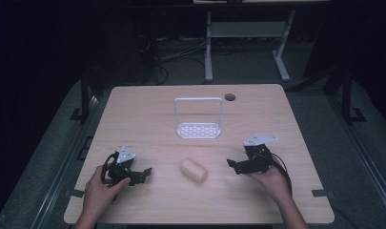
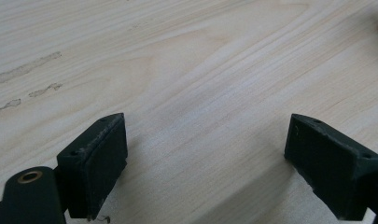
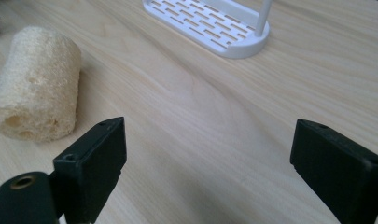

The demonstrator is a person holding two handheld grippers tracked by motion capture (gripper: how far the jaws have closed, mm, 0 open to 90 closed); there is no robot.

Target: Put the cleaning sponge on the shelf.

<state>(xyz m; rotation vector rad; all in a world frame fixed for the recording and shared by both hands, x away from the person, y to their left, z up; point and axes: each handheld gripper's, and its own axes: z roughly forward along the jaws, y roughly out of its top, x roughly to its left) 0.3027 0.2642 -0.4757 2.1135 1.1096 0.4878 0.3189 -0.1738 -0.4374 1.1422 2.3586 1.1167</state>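
- Pale wood grain runs across the surface (image 1: 147,109), which stands in a dark room with another desk's legs behind it.
- Your left gripper (image 1: 142,174) rests low near the front-left, jaws spread wide with nothing between them; its own view looks onto bare wood.
- Your right gripper (image 1: 232,165) sits at the front-right, jaws likewise wide apart and empty.
- The loofah sponge (image 1: 194,170) lies on its side between the two grippers, near the front edge; in the right gripper view (image 3: 37,86) it sits just left of the jaws, not yet between them.
- The white slotted rack (image 1: 198,130) stands upright behind the sponge, toward the middle, well apart from it.
- To take the sponge well, you likely want to swing the right gripper toward it and square the jaws across its rounded sides, not its hollow ends; it looks soft, so close gently.
- Open wood lies on every side of the sponge, giving room to approach. Mind the rack's tall handle frame if you carry the sponge over, and keep clear of the front edge.
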